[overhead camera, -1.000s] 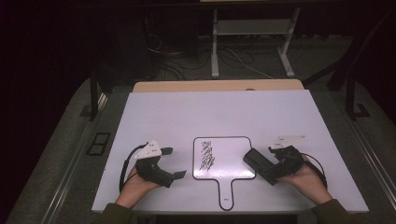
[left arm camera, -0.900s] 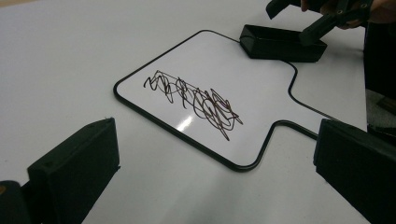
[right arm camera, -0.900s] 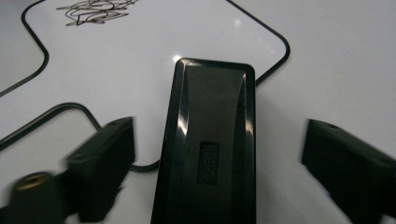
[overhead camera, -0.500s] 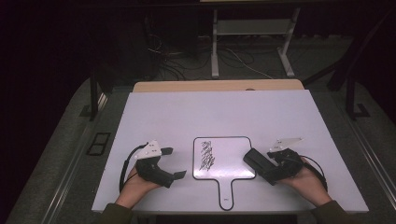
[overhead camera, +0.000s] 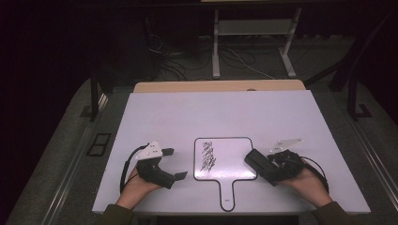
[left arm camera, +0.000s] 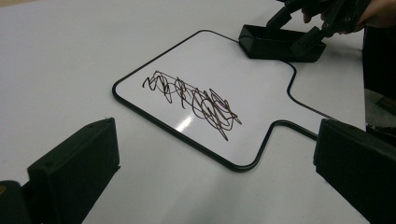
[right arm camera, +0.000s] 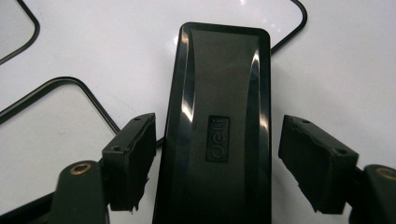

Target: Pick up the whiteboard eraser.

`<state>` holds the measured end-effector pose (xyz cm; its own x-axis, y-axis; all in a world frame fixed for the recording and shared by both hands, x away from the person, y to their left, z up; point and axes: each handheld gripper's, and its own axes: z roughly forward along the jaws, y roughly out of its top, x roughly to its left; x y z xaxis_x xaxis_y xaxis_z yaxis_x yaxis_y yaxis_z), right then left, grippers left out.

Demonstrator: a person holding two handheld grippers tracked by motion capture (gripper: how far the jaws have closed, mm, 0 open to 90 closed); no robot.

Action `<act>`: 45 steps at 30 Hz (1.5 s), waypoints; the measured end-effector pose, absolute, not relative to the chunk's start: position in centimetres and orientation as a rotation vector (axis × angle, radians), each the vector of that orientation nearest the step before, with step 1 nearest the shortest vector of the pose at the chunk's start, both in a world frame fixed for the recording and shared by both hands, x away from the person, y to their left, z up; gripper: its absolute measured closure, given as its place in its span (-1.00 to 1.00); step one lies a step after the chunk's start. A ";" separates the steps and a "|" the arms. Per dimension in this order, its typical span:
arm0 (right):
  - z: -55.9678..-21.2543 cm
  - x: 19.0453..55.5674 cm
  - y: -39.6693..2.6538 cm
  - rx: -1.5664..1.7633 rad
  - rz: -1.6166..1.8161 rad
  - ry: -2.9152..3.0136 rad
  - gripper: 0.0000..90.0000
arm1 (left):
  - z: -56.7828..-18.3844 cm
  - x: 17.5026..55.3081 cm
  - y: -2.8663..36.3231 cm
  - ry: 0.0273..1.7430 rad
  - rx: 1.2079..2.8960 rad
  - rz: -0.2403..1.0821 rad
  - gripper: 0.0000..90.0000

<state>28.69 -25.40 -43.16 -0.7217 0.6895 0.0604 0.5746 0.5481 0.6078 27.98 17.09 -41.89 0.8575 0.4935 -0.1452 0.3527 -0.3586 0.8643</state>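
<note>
A white table (overhead camera: 281, 112) seen from above, with a person's two hands reaching in from the near edge, each holding one black two-jaw gripper. The left hand (overhead camera: 136, 185) holds the left gripper (overhead camera: 174, 163) near the table's near-left corner, its jaws spread wide with nothing between them. The right hand (overhead camera: 307, 180) holds the right gripper (overhead camera: 263, 164) at the near right; its jaws are also spread, one on either side of a black whiteboard eraser (right arm camera: 219, 135) without touching it. The eraser bears the raised brand word "deli" on a small plaque on its top.

Between the two grippers lies one small paddle-shaped whiteboard (overhead camera: 230, 154) with a thin black rim, its handle pointing toward the near edge. The eraser rests on the board's right edge, overlapping the rim. A single dense black scribble (left arm camera: 194, 100) crosses the middle of the board; it forms no readable words.

Beyond the table's far edge, cables lie on a dark floor beside the white legs of a stand (overhead camera: 216, 51).
</note>
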 end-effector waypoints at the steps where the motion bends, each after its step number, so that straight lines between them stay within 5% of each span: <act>1: -43.2 28.7 -25.4 1.075 0.916 2.601 -0.39 | -41.9 28.0 17.1 0.622 1.982 0.169 -1.00; 12: -43.3 28.9 -25.3 1.088 0.907 2.628 -0.19 | -41.9 28.0 17.1 0.619 1.984 0.168 -1.00; 45: -43.1 29.6 -24.6 1.071 0.797 2.671 -0.15 | -41.9 28.0 17.0 0.613 1.979 0.164 -1.00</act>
<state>29.59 -24.59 -43.10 -0.7323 0.6790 0.0518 0.5963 0.6027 0.5302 27.99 17.02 -41.85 0.8615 0.4861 -0.1463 0.3486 -0.3570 0.8666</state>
